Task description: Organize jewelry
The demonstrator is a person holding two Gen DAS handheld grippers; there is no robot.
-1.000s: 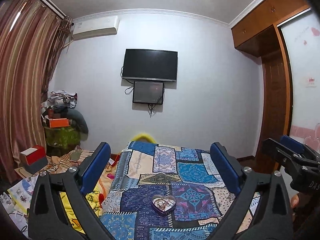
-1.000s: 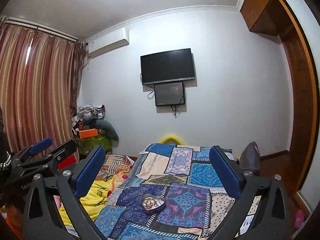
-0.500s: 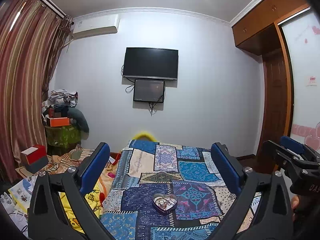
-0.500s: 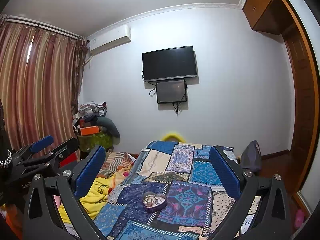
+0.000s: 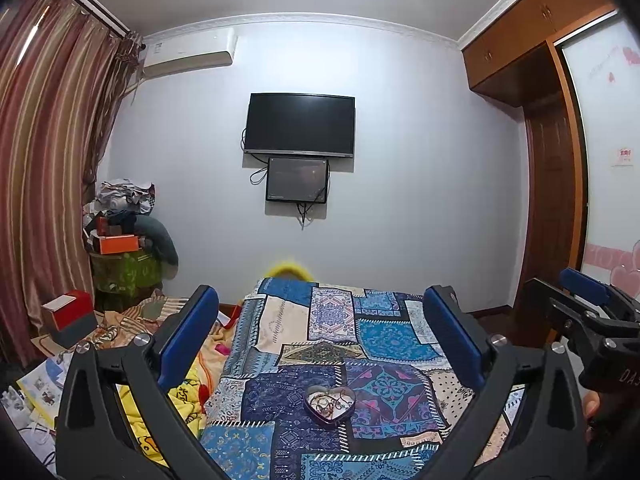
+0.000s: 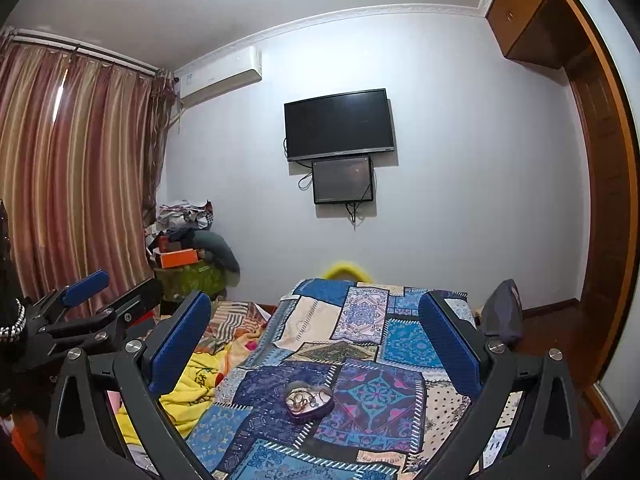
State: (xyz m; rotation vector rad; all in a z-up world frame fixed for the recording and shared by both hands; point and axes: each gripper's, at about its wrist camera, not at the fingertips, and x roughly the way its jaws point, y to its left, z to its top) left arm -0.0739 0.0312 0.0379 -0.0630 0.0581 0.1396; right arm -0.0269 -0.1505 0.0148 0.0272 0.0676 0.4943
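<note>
Item: heart-shaped tin w/ tangled jewelry, on patchwork quilt, bed centre.
L gripper & R gripper: both fingers spread wide, nothing held, raised above quilt, tin lying between fingers in each view.

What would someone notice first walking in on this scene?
Probably the blue patchwork quilt covering the bed, with a small heart-shaped tin of tangled jewelry sitting on it. Both grippers, left and right, hang open above it, and a dark TV is mounted on the far wall.
</note>
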